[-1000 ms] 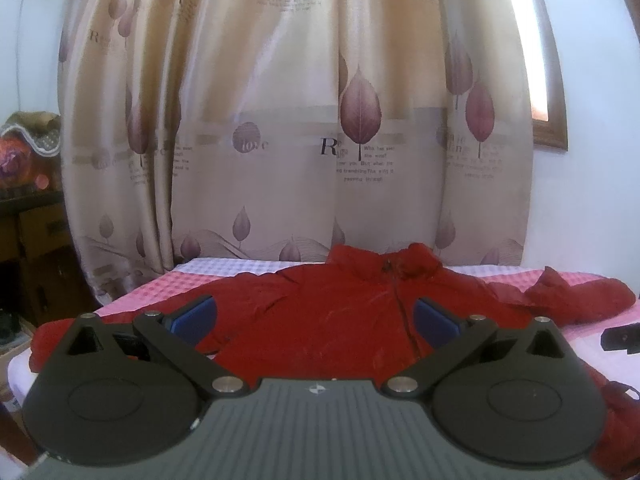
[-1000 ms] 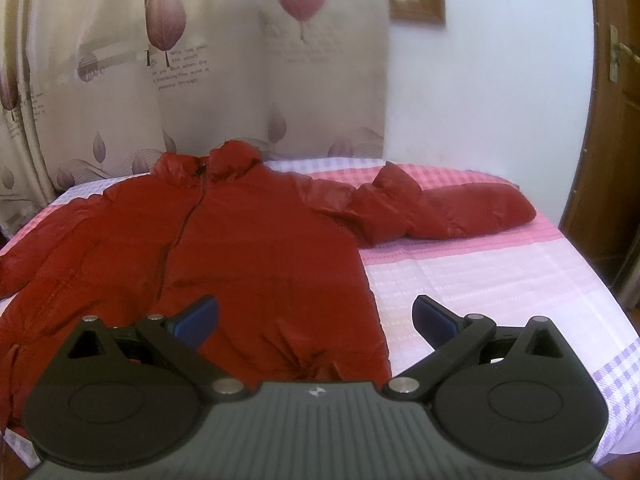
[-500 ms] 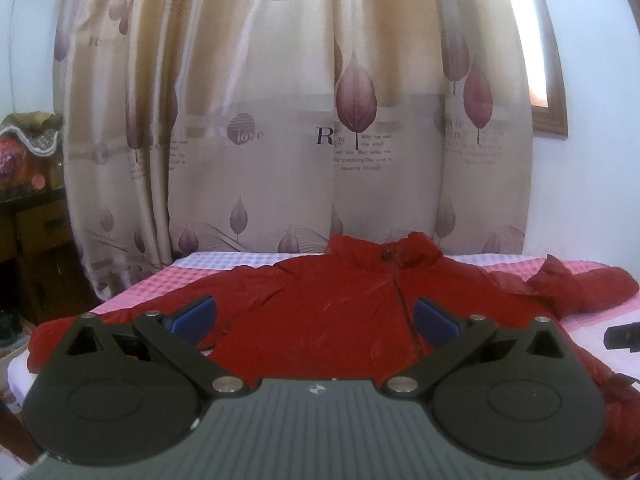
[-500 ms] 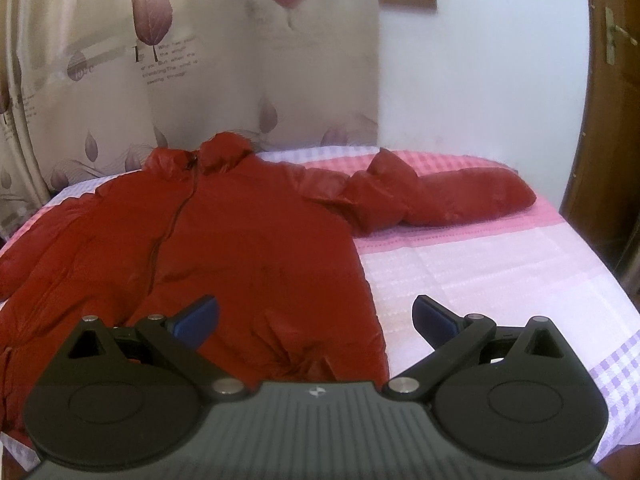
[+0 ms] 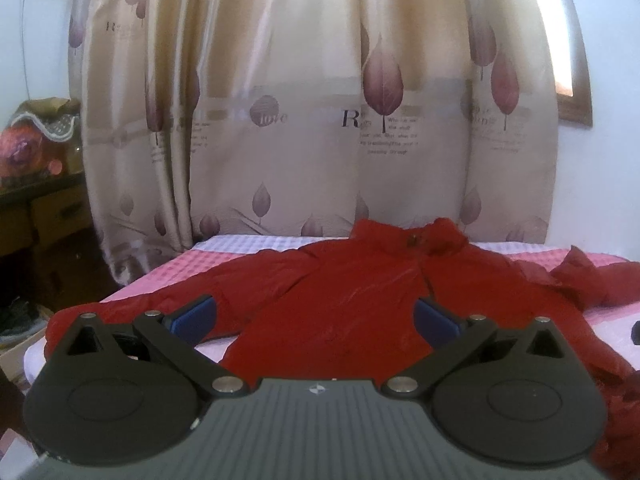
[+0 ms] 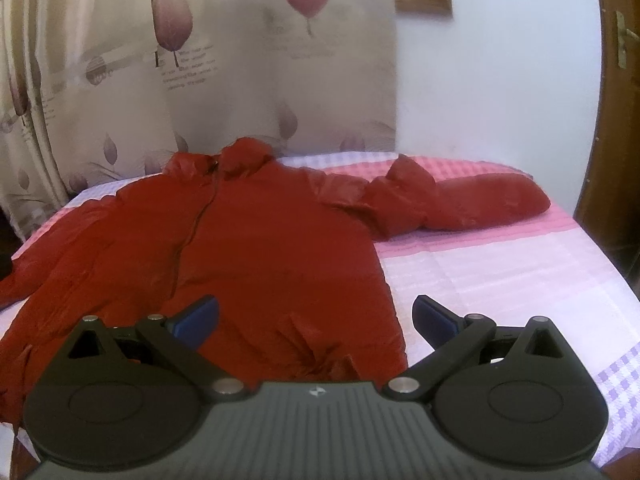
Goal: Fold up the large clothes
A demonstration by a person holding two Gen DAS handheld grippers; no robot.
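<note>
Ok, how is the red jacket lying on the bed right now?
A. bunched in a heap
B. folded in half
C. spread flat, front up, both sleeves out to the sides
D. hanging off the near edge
C: the red jacket lies spread on the bed, zipper up, one sleeve out on each side.

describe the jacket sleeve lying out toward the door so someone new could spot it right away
Start at the bed with the pink and lilac checked cover, in front of the leaf-print curtain. A red jacket lies spread flat on it, collar toward the curtain. The sleeve stretches across the pink stripe toward the wooden door; unlike the opposite sleeve, it bunches into a raised hump near the shoulder.
</note>
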